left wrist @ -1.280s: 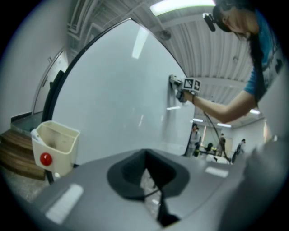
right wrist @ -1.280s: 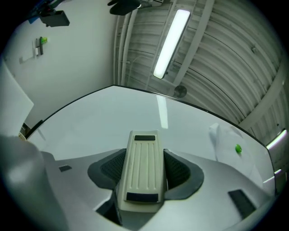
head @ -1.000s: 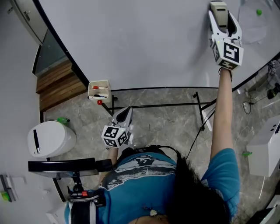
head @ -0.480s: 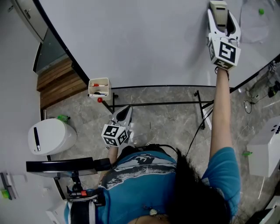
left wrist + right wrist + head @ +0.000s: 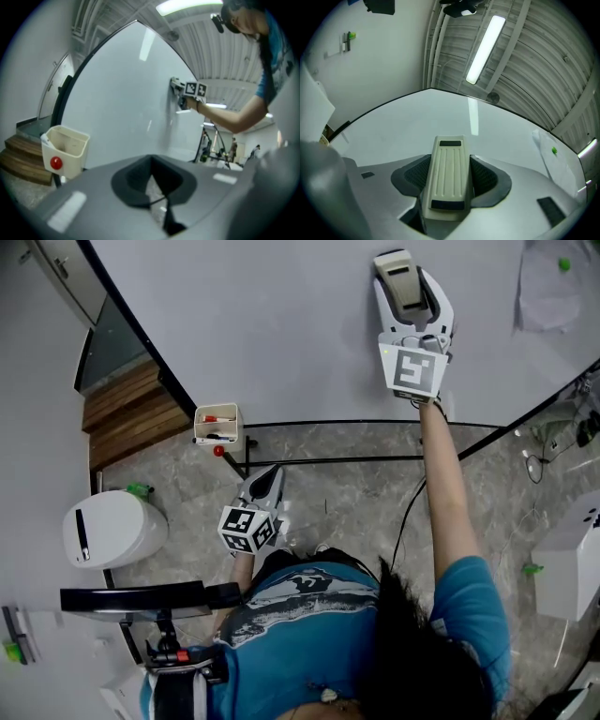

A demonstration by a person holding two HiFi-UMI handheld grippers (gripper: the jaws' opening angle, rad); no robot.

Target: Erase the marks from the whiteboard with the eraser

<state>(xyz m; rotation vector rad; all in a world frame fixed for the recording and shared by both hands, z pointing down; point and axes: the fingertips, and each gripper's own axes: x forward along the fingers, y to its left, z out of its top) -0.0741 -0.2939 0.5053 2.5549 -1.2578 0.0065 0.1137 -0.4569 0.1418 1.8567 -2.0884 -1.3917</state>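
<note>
The whiteboard (image 5: 281, 324) fills the top of the head view, and I see no marks on its surface. My right gripper (image 5: 405, 282) is shut on the beige eraser (image 5: 399, 277) and holds it flat against the board, arm stretched out. In the right gripper view the ribbed eraser (image 5: 449, 173) sits clamped between the dark jaw pads, with the board (image 5: 417, 126) behind it. My left gripper (image 5: 265, 486) hangs low near my body, away from the board, jaws shut on nothing. The left gripper view shows the board (image 5: 126, 93) and the right gripper (image 5: 180, 93) pressed on it.
A cream marker holder (image 5: 215, 426) with a red knob hangs at the board's lower edge, also seen as the holder (image 5: 65, 149). A paper sheet (image 5: 553, 287) with a green magnet is stuck at the board's right. The stand's black legs (image 5: 337, 462), a white bin (image 5: 112, 531) and wooden steps (image 5: 131, 418) are below.
My right gripper has slid the eraser leftward across the board, mostly in the last half second. The left gripper has stayed put.
</note>
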